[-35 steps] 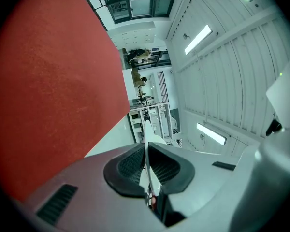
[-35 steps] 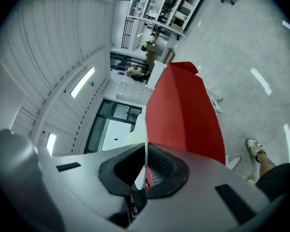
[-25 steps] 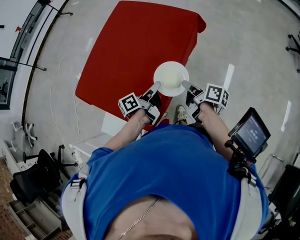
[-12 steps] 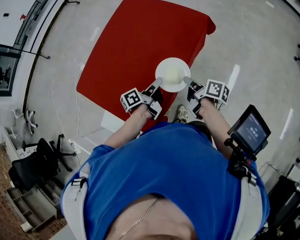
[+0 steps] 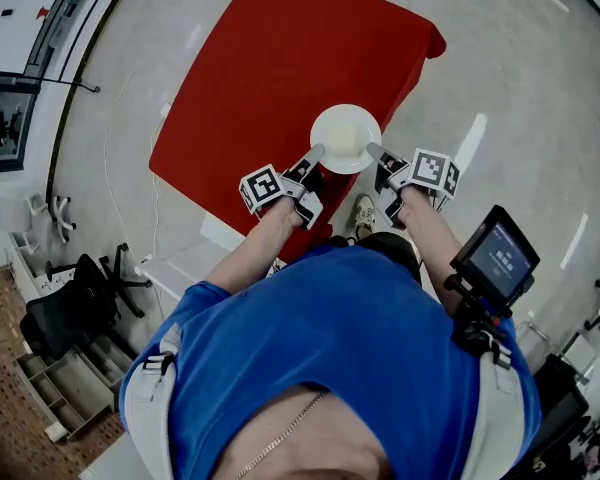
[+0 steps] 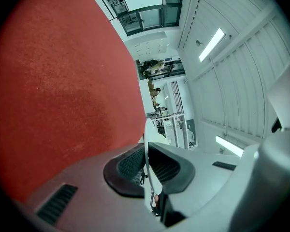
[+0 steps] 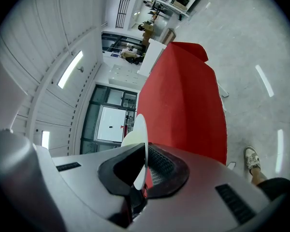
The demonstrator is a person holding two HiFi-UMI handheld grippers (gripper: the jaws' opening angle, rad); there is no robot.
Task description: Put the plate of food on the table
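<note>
A white plate point(image 5: 345, 138) with a pale mound of food is held over the near right part of the red table point(image 5: 270, 88). My left gripper point(image 5: 317, 154) is shut on the plate's left rim, my right gripper point(image 5: 372, 151) shut on its right rim. In the left gripper view the plate point(image 6: 146, 144) shows edge-on between the dark pads, with the red cloth point(image 6: 58, 86) filling the left. In the right gripper view the plate point(image 7: 141, 144) is again edge-on in the jaws, the red table point(image 7: 183, 110) beyond it.
Grey floor point(image 5: 500, 88) surrounds the table. A black chair point(image 5: 75, 303) and shelving stand at lower left. A small screen point(image 5: 495, 253) sits on a mount at my right side. My shoe point(image 5: 363, 213) shows below the plate.
Both grippers have carried the plate further over the red table, which now reaches nearer to me in the head view. The grip on both rims is unchanged.
</note>
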